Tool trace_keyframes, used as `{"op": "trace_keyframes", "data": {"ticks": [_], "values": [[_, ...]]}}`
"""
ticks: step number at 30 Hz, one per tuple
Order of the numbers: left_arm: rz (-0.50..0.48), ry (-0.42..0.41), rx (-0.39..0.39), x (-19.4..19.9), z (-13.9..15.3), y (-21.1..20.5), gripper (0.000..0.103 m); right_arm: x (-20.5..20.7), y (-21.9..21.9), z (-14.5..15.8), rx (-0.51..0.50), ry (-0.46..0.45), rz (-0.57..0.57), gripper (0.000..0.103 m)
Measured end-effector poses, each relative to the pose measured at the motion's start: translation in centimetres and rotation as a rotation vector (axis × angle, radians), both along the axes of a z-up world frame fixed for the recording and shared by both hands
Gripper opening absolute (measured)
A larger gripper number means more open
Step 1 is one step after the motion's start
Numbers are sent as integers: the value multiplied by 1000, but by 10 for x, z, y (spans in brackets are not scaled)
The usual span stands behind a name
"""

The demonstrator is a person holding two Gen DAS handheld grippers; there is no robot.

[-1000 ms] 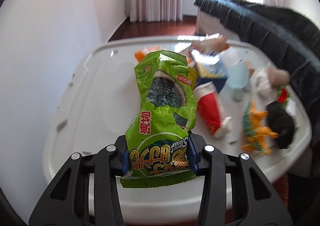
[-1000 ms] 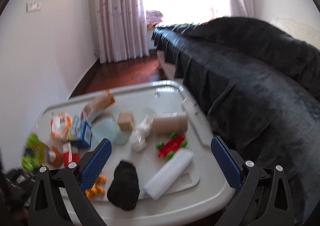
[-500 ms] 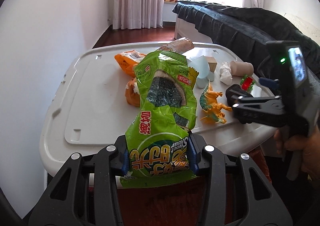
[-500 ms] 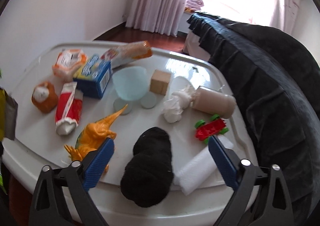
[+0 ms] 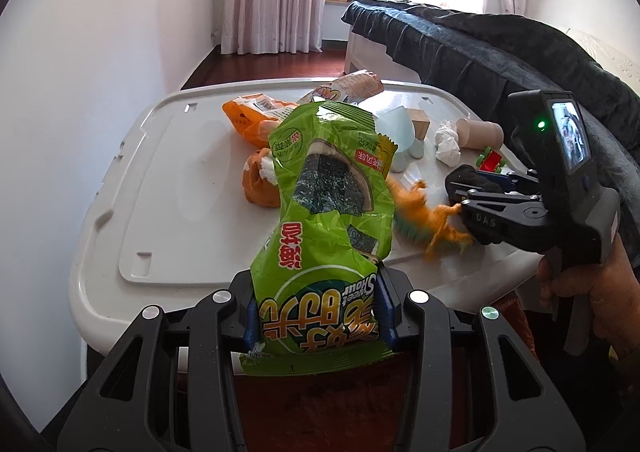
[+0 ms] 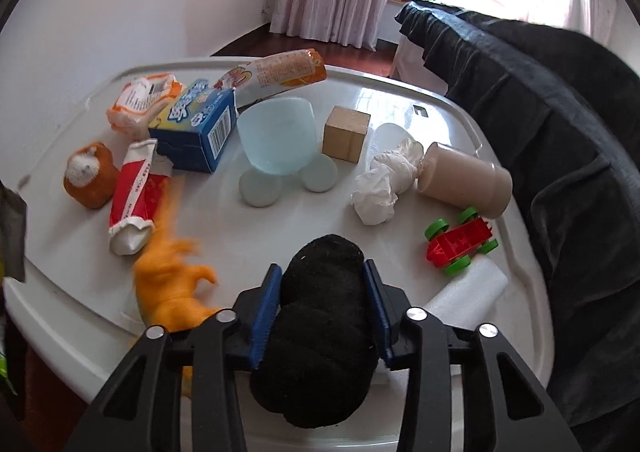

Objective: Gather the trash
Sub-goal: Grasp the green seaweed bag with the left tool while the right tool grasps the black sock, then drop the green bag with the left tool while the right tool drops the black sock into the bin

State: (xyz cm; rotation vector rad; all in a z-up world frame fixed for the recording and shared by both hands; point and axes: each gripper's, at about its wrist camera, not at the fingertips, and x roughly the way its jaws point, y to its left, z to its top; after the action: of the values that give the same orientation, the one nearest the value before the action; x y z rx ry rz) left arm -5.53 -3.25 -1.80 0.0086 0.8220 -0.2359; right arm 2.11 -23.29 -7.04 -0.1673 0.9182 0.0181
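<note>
right gripper (image 6: pixel 322 306) clamping black sock (image 6: pixel 320 328), white table (image 6: pixel 440 108)

Green seaweed-print snack bag (image 5: pixel 328 228), black sock (image 6: pixel 320 316), blurred orange dinosaur (image 6: pixel 172 284), blue box (image 6: pixel 196 124).

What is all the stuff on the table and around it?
table: 1, white, under everything
green wrapper: 1, in left gripper
black sock: 1, front edge, in right gripper
dinosaur: 1, orange, blurred, left of sock
tube: 1, red-white, left
plush: 1, orange, far left
box: 1, blue, back left
tissue: 1, white, middle
block: 1, tan, middle
toy car: 1, red-green, right
sofa: 1, dark, right
left gripper: 1, black, shut
right gripper: 1, black, shut
</note>
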Motion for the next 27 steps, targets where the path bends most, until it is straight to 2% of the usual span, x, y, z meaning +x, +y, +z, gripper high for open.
{"op": "trace_keyframes", "data": {"ticks": [6, 12, 16, 19, 23, 27], "values": [[7, 8, -12, 2, -2, 2, 42, -3, 0, 13, 50, -37, 8, 39], [9, 2, -17, -2, 3, 3, 42, -23, 9, 48, 85, -117, 62, 39], [6, -14, -15, -14, 14, 2, 42, -56, 20, 79, 80, -177, 135, 39], [-3, -21, -8, -35, 21, 0, 42, -89, 24, 97, 112, -203, 152, 39], [-17, 24, 7, -70, 13, 1, 42, -128, 24, 90, 152, -162, 153, 39], [-20, 117, 6, -108, -9, 6, 42, -165, 23, 63, 183, -46, 156, 39]]}}
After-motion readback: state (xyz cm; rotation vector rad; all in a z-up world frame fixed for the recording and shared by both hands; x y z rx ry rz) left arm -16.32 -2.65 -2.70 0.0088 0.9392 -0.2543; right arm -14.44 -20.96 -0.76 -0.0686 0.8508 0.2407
